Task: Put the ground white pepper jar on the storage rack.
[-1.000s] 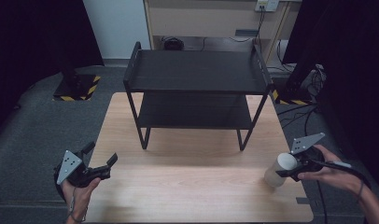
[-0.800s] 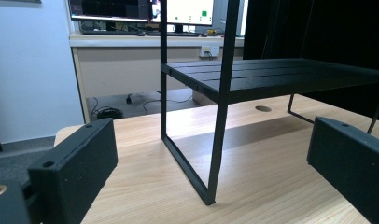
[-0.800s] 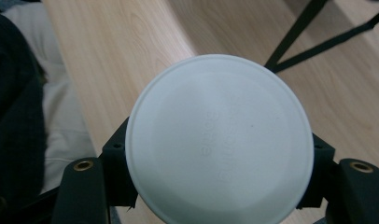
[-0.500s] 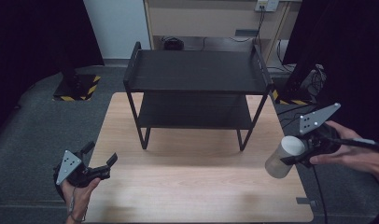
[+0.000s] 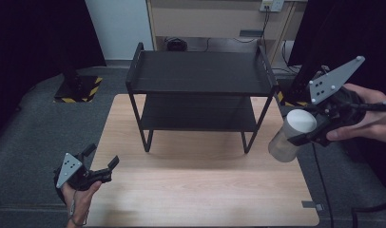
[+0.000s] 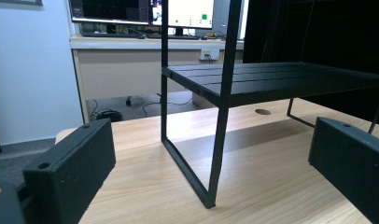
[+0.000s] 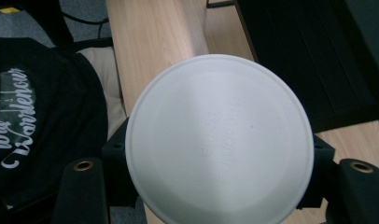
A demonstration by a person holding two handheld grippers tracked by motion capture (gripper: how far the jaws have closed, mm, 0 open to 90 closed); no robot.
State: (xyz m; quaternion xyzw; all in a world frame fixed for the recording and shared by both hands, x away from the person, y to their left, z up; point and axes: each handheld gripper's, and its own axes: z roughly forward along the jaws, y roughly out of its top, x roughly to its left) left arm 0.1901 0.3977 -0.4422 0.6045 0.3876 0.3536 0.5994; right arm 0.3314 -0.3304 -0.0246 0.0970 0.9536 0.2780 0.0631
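A translucent jar with a white lid [image 5: 292, 134] hangs in the air off the table's right edge, tilted, with my right gripper [image 5: 309, 132] shut on it. In the right gripper view the white lid [image 7: 219, 140] sits between the black jaws. A black two-tier rack [image 5: 200, 83] stands at the back middle of the wooden table [image 5: 200, 185]. My left gripper [image 5: 101, 165] rests at the table's front left corner, open, with nothing between its jaws. In the left gripper view the rack's front leg [image 6: 221, 116] stands ahead of the jaws.
Grey carpet surrounds the table. A yellow-and-black striped base [image 5: 82, 89] lies on the floor at the back left. A cabinet with cables [image 5: 205, 28] stands behind the rack. A cable hole [image 6: 263, 112] is in the tabletop under the rack.
My right gripper has lifted the jar off the table's front right and carried it up and to the right, beside the rack's top shelf. The left gripper has stayed put.
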